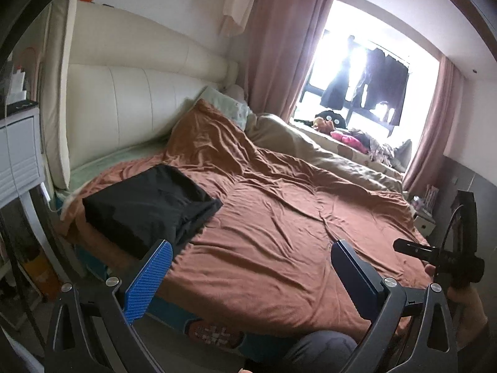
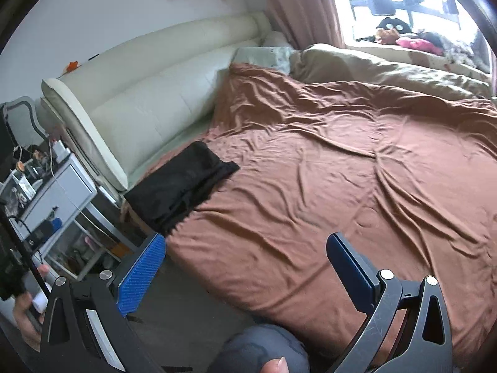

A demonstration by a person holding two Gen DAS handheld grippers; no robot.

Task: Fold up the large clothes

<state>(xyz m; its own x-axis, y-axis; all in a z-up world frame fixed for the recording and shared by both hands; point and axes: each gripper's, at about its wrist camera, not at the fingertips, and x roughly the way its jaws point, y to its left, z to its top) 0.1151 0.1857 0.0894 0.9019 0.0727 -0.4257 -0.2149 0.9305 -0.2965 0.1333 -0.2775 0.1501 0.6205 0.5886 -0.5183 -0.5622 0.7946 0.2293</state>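
In the left wrist view, the left gripper (image 1: 250, 267) hangs above the near edge of the bed with its two fingers spread wide and nothing between them; the blue ribbed pad (image 1: 149, 279) of one finger faces inward on the left, the dark finger stands on the right. The folded black garment (image 1: 149, 205) lies on the brown bedspread (image 1: 279, 217) at the bed's near left corner, close to the cream padded headboard (image 1: 130, 93), well apart from the gripper's fingers and just beyond the blue pad. Further back a beige duvet (image 1: 326, 152) is bunched along the window side, and pink curtains (image 1: 279, 46) frame a bright window (image 1: 372, 77) with dark clothes hanging in it. At the right edge a hand holds the other gripper's handle (image 1: 441, 258). In the right wrist view, the right gripper (image 2: 245, 267) is likewise held over the bed's near edge, fingers wide apart and gripping nothing, the blue pad (image 2: 143, 273) on the left. The black garment (image 2: 183, 189) sits in the same corner, folded into a compact stack with a loose edge trailing toward the middle of the bedspread (image 2: 341, 171). A white bedside cabinet (image 2: 59, 195) cluttered with small items stands beside the headboard (image 2: 149, 93), and the person's knee in grey fabric (image 2: 257, 351) shows at the bottom.
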